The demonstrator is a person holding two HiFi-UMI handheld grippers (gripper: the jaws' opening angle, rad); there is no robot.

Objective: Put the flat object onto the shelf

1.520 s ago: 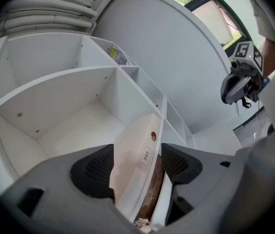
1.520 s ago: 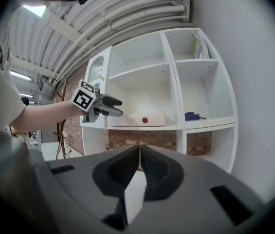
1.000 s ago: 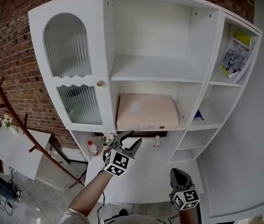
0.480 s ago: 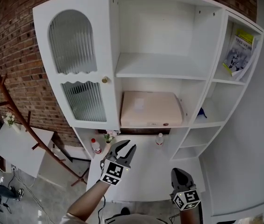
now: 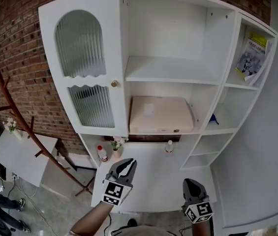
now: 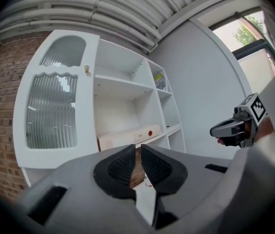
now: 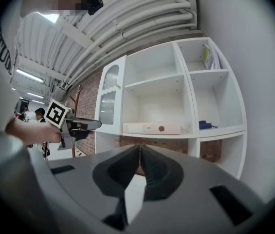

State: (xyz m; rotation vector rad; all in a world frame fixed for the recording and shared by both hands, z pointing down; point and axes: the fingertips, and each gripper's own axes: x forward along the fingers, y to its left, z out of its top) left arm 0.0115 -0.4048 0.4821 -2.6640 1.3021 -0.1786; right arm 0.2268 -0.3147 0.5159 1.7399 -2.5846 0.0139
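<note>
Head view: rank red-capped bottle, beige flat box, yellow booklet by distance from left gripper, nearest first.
1. red-capped bottle, on counter, just left of left gripper (jaws just closed further, empty).
2. beige flat box, shelf above.
3. yellow booklet, top-right cubby.

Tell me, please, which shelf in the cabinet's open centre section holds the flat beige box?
The lower shelf, just above the counter: the flat beige box lies on it. The shelf above carries nothing.
</note>
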